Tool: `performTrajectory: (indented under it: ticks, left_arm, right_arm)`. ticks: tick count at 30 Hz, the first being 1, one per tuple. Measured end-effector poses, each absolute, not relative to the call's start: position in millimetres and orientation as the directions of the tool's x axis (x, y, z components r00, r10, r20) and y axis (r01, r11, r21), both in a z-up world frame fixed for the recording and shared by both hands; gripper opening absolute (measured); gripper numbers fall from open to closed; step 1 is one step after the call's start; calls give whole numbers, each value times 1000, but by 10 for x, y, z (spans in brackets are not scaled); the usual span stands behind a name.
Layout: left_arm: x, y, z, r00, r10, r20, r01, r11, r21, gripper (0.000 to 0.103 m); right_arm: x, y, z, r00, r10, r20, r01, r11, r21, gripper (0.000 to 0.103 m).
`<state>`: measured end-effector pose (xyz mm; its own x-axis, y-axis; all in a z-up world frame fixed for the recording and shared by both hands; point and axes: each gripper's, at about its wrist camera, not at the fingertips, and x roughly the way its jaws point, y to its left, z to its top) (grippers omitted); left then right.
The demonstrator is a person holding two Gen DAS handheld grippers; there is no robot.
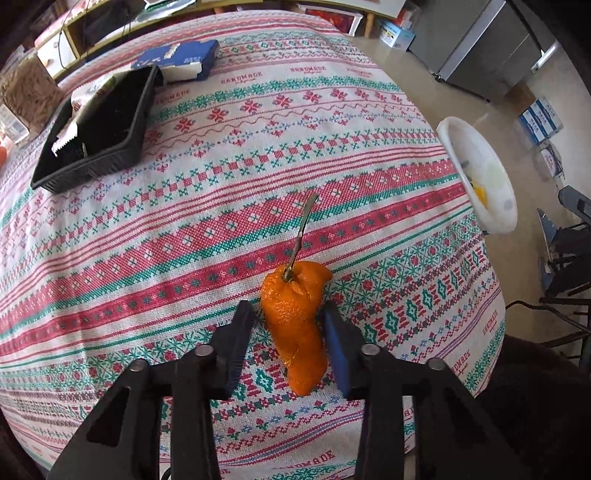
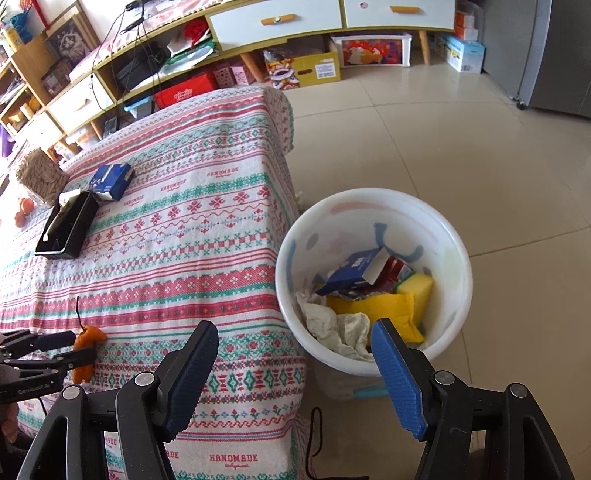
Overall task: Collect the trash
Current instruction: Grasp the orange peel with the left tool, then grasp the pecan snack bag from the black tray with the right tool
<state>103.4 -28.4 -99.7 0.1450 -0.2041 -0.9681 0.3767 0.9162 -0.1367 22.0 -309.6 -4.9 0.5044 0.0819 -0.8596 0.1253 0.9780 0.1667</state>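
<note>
An orange tangerine peel (image 1: 295,325) with a thin green stalk lies near the front edge of the table, on a patterned cloth (image 1: 221,206). My left gripper (image 1: 287,306) points down at it, with its two fingers pressed against the peel's sides, which look squeezed. The right wrist view shows the same grip at its left edge, on the peel (image 2: 86,339). My right gripper (image 2: 295,326) hangs open and empty over the gap between the table corner and the white trash bin (image 2: 373,195). The bin stands on the floor beside the table.
The bin holds a blue carton (image 2: 354,269), a yellow sponge (image 2: 413,291) and crumpled tissue (image 2: 332,328). On the far left of the table sit a black tray (image 1: 96,129) with a wrapper in it, a blue carton (image 1: 177,61) and a woven basket (image 2: 40,177). A low cabinet (image 2: 280,18) lines the back wall.
</note>
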Motion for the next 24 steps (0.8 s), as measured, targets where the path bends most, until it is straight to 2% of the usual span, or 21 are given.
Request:
performTrajectory:
  ticks: [2, 4, 11, 18, 24]
  left_arm:
    - [1024, -281, -966, 163, -209, -964, 384, 914, -134, 22]
    - [1024, -250, -887, 181, -234, -955, 389, 909, -149, 20]
    - [1066, 89, -476, 314, -248, -916, 358, 925, -127, 19]
    - [1386, 783, -114, 432, -222, -874, 193, 969, -151, 19]
    - [1570, 1304, -94, 481, -172, -860, 107, 985, -137, 19]
  right_arm:
    - [274, -3042, -27, 507, 88, -858, 108, 980, 165, 73]
    - [326, -2966, -2, 511, 92, -855, 88, 983, 159, 73]
    - [558, -2648, 24, 528, 141, -838, 45, 980, 193, 73]
    - [923, -2298, 13, 543, 236, -806, 8, 958, 286, 73]
    - [1325, -1928, -97, 493, 179, -852, -15, 980, 197, 73]
